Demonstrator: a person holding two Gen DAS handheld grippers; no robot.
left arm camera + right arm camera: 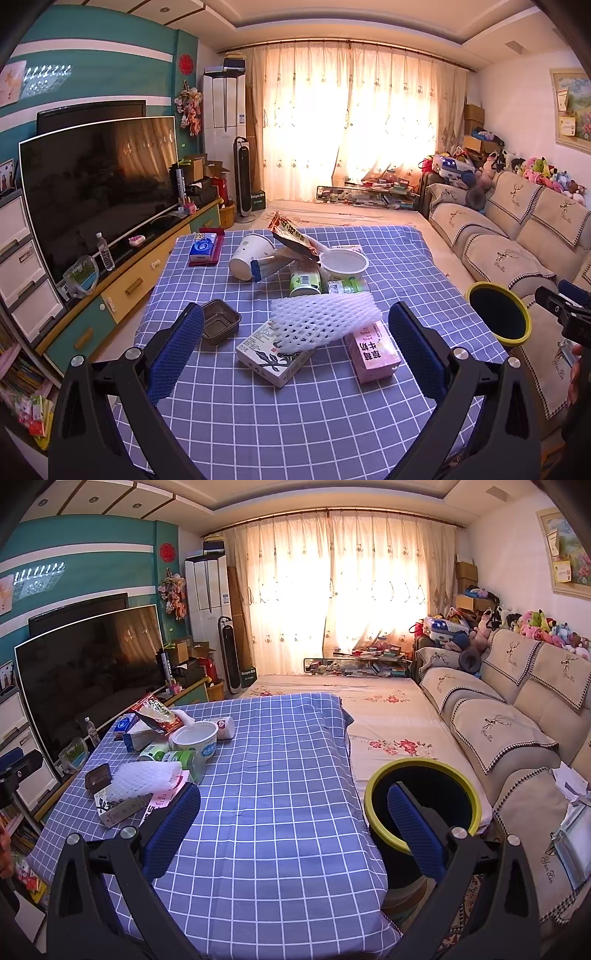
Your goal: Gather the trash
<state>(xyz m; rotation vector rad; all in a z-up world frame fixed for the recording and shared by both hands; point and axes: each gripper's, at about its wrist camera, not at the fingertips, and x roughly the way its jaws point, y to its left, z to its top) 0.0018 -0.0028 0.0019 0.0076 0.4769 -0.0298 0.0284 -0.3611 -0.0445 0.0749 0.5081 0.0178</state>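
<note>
Trash lies heaped on the blue checked tablecloth (pixel 295 424). A white foam net (pixel 325 319) rests over a white carton (pixel 273 356) and a pink milk carton (pixel 371 350). Behind them are a brown plastic tray (pixel 219 321), two green cans (pixel 304 282), a white bowl (pixel 343 264), a tipped paper cup (pixel 247 254) and a snack bag (pixel 291 236). My left gripper (pixel 295 350) hangs open over the near cartons, holding nothing. My right gripper (pixel 295 830) stands open over bare cloth (pixel 280 775), with the yellow-rimmed black bin (pixel 424 797) behind its right finger. The foam net (pixel 147 779) shows at the left.
A blue tissue pack (pixel 203 247) lies at the table's far left. A TV (pixel 99 184) on a low cabinet stands left of the table. A beige sofa (pixel 517 236) runs along the right. The bin (pixel 498 314) stands on the floor between table and sofa.
</note>
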